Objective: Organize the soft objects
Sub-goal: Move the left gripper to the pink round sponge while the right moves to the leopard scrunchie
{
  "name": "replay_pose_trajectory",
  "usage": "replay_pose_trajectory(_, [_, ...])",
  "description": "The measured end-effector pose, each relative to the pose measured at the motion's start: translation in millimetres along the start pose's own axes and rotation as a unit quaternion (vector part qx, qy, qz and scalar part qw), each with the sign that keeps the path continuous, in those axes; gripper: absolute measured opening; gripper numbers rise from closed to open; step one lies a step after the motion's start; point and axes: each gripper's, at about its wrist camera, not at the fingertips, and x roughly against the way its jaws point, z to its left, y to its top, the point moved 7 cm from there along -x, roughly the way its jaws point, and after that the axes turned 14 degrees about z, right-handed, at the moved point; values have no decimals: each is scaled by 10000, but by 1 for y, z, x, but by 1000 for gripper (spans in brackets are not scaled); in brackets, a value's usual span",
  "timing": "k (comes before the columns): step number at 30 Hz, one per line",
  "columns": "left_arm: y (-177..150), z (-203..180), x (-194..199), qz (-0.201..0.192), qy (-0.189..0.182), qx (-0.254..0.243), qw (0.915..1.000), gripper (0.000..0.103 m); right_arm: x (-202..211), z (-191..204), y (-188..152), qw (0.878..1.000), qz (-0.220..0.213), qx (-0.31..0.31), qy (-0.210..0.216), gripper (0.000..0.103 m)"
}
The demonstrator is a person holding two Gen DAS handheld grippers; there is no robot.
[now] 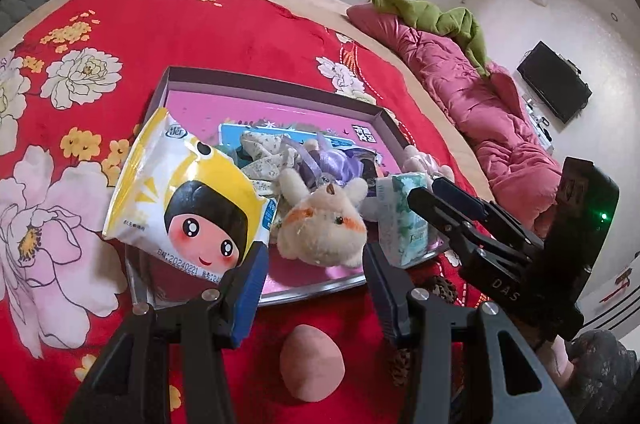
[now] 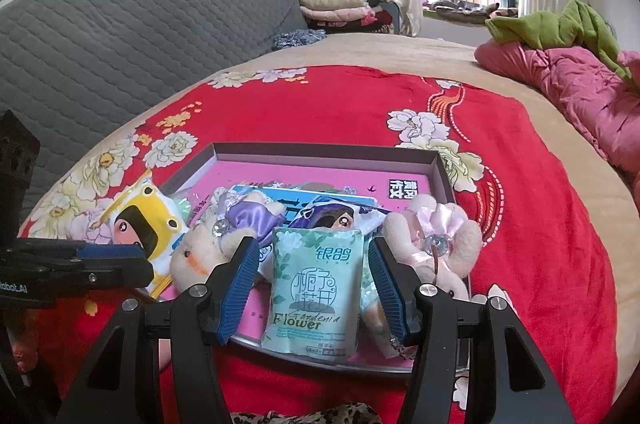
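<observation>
Left wrist view first, from the left edge: the yellow tissue pack (image 1: 180,191) lies tilted over the left wall of the tray (image 1: 276,85). Its lower corner touches the tip of one finger (image 1: 250,284) of my left tongs (image 1: 316,256). Those tongs stand wide with nothing between the pads, only the cream plush cat (image 1: 324,224) showing through the gap. I judge the pack to be half in, so my best move there is to nudge it flat onto the tray floor rather than pinch its slippery film.

Further right, the green flower tissue pack (image 2: 316,288) stands upright at the near edge of the tray, between the pads of my right tongs (image 2: 314,264). They sit at a middling width around it. A thin sliver shows beside the left-hand pad, so I cannot tell whether I am truly squeezing it. To do this well, I should lay the pack down in the bare pink stretch in front of the cat and let go only once it rests. I should keep clear of the pink plush (image 2: 436,244) on the far right, whose limbs hang over the rim and could be dragged out.
</observation>
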Motion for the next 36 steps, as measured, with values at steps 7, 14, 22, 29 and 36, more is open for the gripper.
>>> replay_pose_trajectory(7, [1,0,1,-55,77,-39,9999,49,1,1,0,10000,-34,20,14,58])
replay_pose_trajectory(14, [-1,-2,8,-179,295,-138,9993,49,4,2,1,10000,-81,48,3,58])
replay_pose_trajectory(22, [-5,-3,15,-281,532,-112,9981,54,9,2,2,9998,-153,115,-87,59])
replay_pose_trajectory(29, [-10,-7,20,-357,671,-126,9970,60,13,0,0,9994,-198,154,-228,75])
replay_pose_trajectory(36, [-14,-8,27,-442,836,-136,9954,66,23,1,-4,9989,-267,226,-322,75])
